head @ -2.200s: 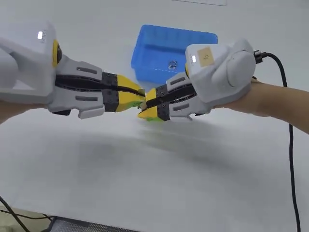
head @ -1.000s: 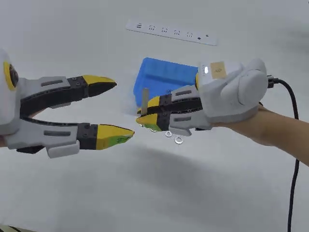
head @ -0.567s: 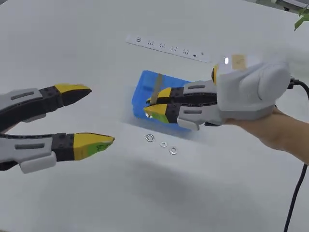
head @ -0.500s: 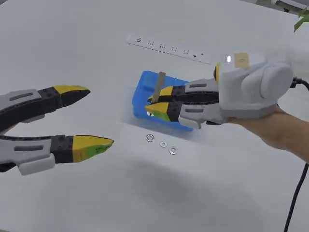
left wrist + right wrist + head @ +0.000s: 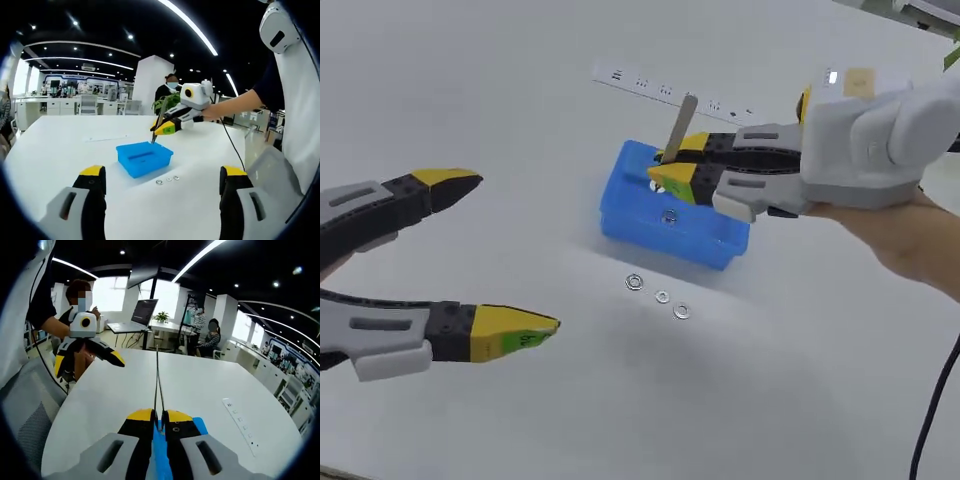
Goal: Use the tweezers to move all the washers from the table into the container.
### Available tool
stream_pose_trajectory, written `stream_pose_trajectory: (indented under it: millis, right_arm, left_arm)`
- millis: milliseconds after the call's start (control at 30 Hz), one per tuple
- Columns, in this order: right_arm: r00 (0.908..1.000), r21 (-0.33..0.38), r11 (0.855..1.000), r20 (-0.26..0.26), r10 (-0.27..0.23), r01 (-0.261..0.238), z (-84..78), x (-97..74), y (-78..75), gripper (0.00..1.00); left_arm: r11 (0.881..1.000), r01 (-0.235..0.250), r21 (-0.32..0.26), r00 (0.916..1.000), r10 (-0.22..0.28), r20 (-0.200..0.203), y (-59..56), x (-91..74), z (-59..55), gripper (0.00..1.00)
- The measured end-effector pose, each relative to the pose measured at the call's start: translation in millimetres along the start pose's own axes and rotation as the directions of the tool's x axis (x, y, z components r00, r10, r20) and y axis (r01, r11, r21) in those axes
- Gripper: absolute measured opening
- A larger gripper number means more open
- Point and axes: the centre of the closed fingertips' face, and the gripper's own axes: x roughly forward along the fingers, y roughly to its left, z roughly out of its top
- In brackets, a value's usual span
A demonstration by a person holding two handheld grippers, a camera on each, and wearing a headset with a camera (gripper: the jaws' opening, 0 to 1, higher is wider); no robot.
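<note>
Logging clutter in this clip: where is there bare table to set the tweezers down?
Free: table right of the three washers, and the stretch left of the blue container up to the power strip. Crowded: the container's near side with the washers, and above it the right gripper holding the tweezers; the open left gripper hangs lower left.

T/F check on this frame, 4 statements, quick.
1. Three washers lie on the table in front of the container. True.
2. The left gripper is shut. False: its jaws stand wide apart, with nothing between them.
3. The right gripper is shut on the tweezers. True.
4. The container is empty. False: one washer lies inside it.
</note>
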Motion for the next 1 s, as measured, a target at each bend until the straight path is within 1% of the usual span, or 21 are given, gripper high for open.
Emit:
stream_pose_trajectory:
  millis: [100, 200, 233, 300, 333, 367, 400, 433, 467, 533, 633, 700, 733, 800, 933, 1000]
  right_arm:
    - [0.9996, 0.027, 0.999, -0.006, -0.026, 0.026, -8.4, 0.0, -13.9, 0.09]
    - [0.9992, 0.042, 0.998, -0.012, -0.038, 0.038, -15.4, 2.3, -22.3, 0.09]
    - [0.9992, 0.041, 0.998, -0.016, -0.038, 0.039, -17.5, 3.3, -23.9, 0.09]
    - [0.9988, 0.04, 0.998, -0.026, -0.041, 0.042, -22.6, 5.0, -28.8, 0.09]
    - [0.9988, 0.05, 0.998, -0.029, -0.04, 0.041, -25.4, 6.1, -31.2, 0.09]
    - [0.9988, 0.052, 0.998, -0.032, -0.038, 0.039, -27.5, 6.9, -32.2, 0.09]
    - [0.9987, 0.052, 0.998, -0.036, -0.036, 0.038, -29.8, 8.0, -33.0, 0.09]
    - [0.9985, 0.051, 0.998, -0.046, -0.03, 0.033, -34.0, 9.9, -33.3, 0.09]
    - [0.9984, 0.053, 0.998, -0.05, -0.027, 0.03, -36.7, 11.4, -33.5, 0.09]
    - [0.9981, 0.055, 0.998, -0.058, -0.02, 0.023, -42.7, 14.7, -33.8, 0.09]
    - [0.9978, 0.06, 0.998, -0.066, -0.013, 0.017, -49.7, 19.4, -34.4, 0.09]
    - [0.9972, 0.059, 0.998, -0.074, -0.007, 0.011, -55.7, 23.0, -34.8, 0.09]
    - [0.9969, 0.062, 0.998, -0.078, -0.005, 0.009, -58.4, 24.5, -35.0, 0.09]
    - [0.9961, 0.068, 0.998, -0.088, -0.002, 0.008, -65.1, 27.7, -35.4, 0.09]
    - [0.9946, 0.075, 0.997, -0.104, 0.002, 0.006, -75.6, 32.1, -36.5, 0.09]
    - [0.9943, 0.082, 0.997, -0.107, 0.001, 0.008, -78.7, 33.0, -37.5, 0.09]
  left_arm:
    - [0.999, -0.029, -0.012, 0.9995, 0.03, 0.011, 5.0, 2.1, -0.9, 1.0]
    - [0.999, -0.044, -0.026, 0.9987, 0.045, 0.024, 5.9, 6.7, -0.2, 1.0]
    - [0.999, -0.044, -0.025, 0.9988, 0.044, 0.023, 5.2, 8.2, -1.0, 1.0]
    - [0.999, -0.05, 0.006, 0.9987, 0.05, 0.007, 4.9, 10.7, -6.2, 1.0]
    - [0.998, -0.051, 0.031, 0.9986, 0.05, 0.017, 4.1, 11.2, -5.7, 1.0]
    - [0.998, -0.05, 0.043, 0.9986, 0.049, 0.023, 2.2, 11.8, -6.2, 1.0]
    - [0.997, -0.059, 0.055, 0.9978, 0.057, 0.033, 2.5, 12.1, -5.5, 1.0]
    - [0.994, -0.077, 0.077, 0.9958, 0.073, 0.054, 3.6, 12.7, -3.1, 0.99]
    - [0.993, -0.089, 0.081, 0.9943, 0.084, 0.066, 4.1, 13.2, -2.1, 0.99]
    - [0.991, -0.106, 0.085, 0.9927, 0.101, 0.066, 5.0, 15.2, -3.3, 0.97]
    - [0.99, -0.106, 0.09, 0.993, 0.101, 0.061, 5.8, 17.6, -4.6, 0.94]
    - [0.992, -0.087, 0.089, 0.9956, 0.083, 0.044, 5.3, 19.2, -7.7, 0.94]
    - [0.993, -0.078, 0.084, 0.9967, 0.076, 0.028, 5.7, 21.0, -10.4, 0.94]
    - [0.992, -0.089, 0.09, 0.9959, 0.087, 0.025, 8.4, 22.6, -11.9, 0.93]
    - [0.996, -0.07, 0.06, 0.9975, 0.07, -0.002, 10.9, 24.5, -17.1, 0.92]
    - [0.996, -0.071, 0.063, 0.9974, 0.072, -0.011, 13.7, 25.2, -18.7, 0.92]
